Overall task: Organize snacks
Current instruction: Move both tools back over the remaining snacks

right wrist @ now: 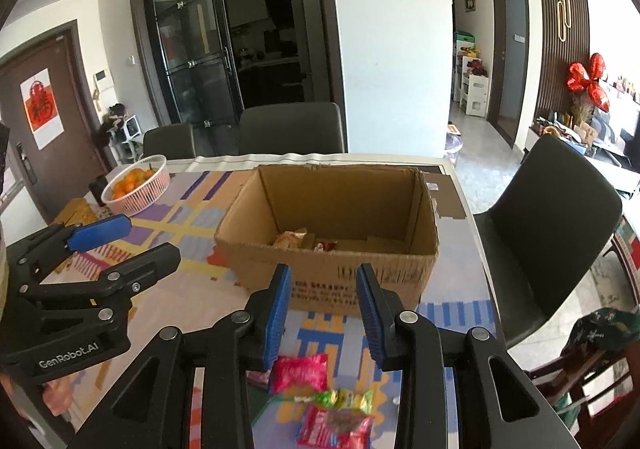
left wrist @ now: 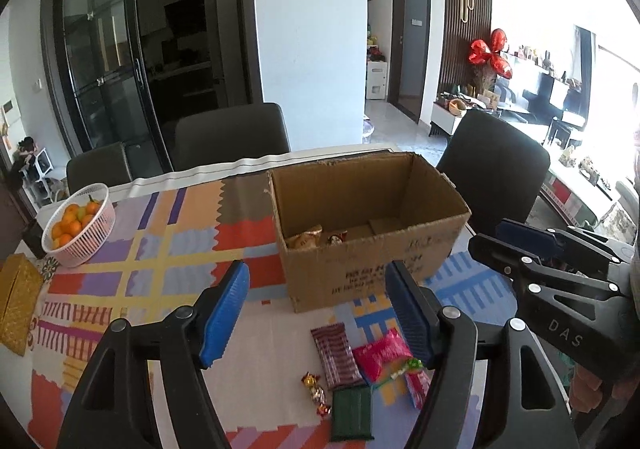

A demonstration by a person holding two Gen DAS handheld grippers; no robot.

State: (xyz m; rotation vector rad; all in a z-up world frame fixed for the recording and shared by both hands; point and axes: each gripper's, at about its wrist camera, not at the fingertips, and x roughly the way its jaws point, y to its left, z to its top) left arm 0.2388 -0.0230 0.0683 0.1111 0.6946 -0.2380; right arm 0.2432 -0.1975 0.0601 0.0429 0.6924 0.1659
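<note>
So there's an open brown cardboard box (left wrist: 368,225) sitting mid-table on the patchwork-patterned tablecloth (left wrist: 168,249), with a couple of wrapped snacks (left wrist: 316,237) down in its near-left corner. Far left of it sits the white plastic basket of oranges (left wrist: 78,225), and a woven yellow box (left wrist: 16,301) lies nearer, at the left edge. Near side of the box, a loose bunch of packets lies on the cloth: a maroon striped bar (left wrist: 336,355), a pink packet (left wrist: 382,353) right of it, a dark green packet (left wrist: 352,413) nearest, and a small gold-foil candy (left wrist: 314,393) left of that. Dark padded chairs (left wrist: 232,137) stand behind the table and one at its right end.
</note>
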